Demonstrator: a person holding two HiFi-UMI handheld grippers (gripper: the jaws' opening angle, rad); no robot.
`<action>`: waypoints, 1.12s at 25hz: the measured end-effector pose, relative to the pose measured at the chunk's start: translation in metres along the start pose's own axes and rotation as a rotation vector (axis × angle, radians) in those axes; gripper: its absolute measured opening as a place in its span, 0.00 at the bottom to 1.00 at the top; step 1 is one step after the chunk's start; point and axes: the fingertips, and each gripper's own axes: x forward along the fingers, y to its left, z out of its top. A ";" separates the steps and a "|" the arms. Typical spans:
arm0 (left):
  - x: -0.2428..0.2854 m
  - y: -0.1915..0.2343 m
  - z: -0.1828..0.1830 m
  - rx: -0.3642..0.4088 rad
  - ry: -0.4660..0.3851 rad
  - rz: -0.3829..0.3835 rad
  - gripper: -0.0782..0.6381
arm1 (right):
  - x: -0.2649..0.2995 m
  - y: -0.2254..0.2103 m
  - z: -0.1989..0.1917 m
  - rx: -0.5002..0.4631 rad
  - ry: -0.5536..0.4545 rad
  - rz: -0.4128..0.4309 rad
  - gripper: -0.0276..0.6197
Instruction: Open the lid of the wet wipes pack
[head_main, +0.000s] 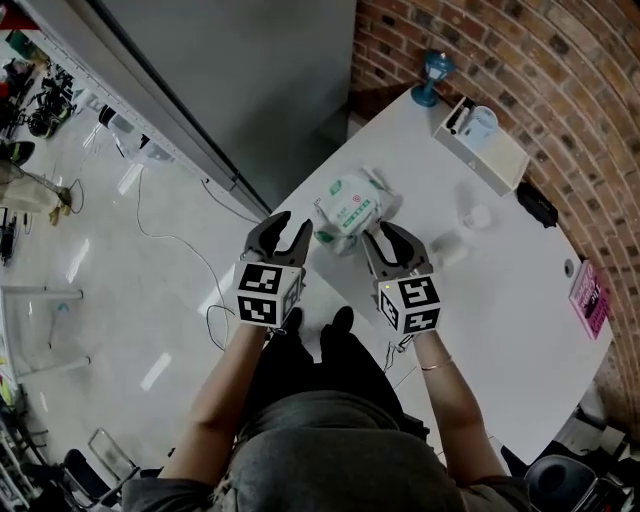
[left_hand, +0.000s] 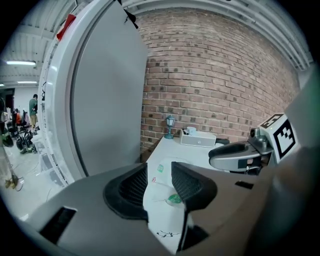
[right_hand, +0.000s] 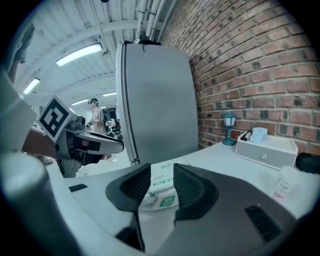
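now both forearms stretched forward, left gripper (head_main: 285, 230) and right gripper (head_main: 388, 236) jaws apart, flanking wet wipes pack (head_main: 348, 208).

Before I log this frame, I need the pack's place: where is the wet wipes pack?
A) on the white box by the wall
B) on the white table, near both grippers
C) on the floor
B: the wet wipes pack lies on the white table, just ahead of the left gripper and right gripper.
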 end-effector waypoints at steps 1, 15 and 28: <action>-0.002 0.001 -0.002 0.001 0.004 0.010 0.32 | 0.003 0.001 -0.004 -0.006 0.011 0.008 0.28; -0.006 0.008 -0.014 0.009 0.054 0.046 0.32 | 0.039 0.003 -0.051 -0.026 0.132 0.064 0.32; 0.014 -0.008 -0.012 0.059 0.088 -0.014 0.32 | 0.055 0.004 -0.073 -0.035 0.181 0.079 0.33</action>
